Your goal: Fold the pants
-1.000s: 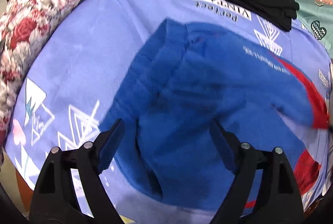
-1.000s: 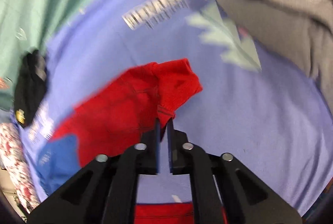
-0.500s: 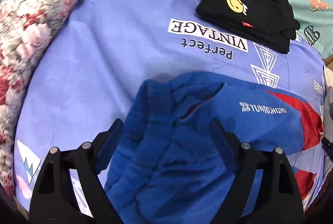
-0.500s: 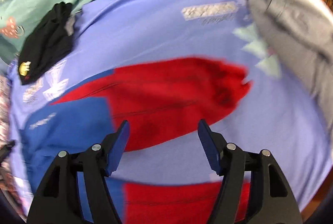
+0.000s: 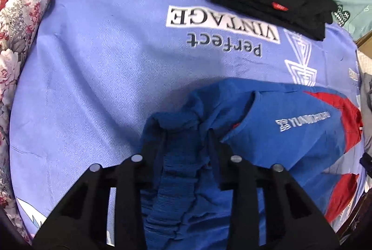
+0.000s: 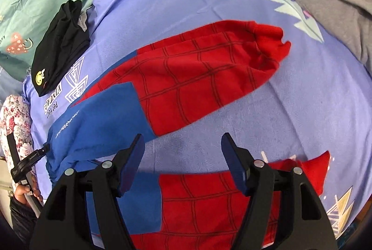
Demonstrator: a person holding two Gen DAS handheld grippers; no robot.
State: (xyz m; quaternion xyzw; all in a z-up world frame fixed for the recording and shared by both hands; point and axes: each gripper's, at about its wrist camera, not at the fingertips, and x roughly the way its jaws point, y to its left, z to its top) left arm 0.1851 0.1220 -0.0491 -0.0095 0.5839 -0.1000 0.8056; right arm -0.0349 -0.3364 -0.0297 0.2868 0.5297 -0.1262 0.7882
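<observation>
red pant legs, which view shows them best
The right wrist view: both red web-patterned legs lie spread apart on the purple sheet. The left wrist view shows only red slivers at its right edge, past the bunched blue waistband.

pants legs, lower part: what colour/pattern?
Red with a dark web-like grid; the pants are blue toward the waist. Shows best in the right wrist view.

Pants: blue at the waist, red with dark grid lines down the legs, white lettering on the blue. Spread flat across the bed, legs apart and side by side. Waistband bunched into ridges.
</observation>
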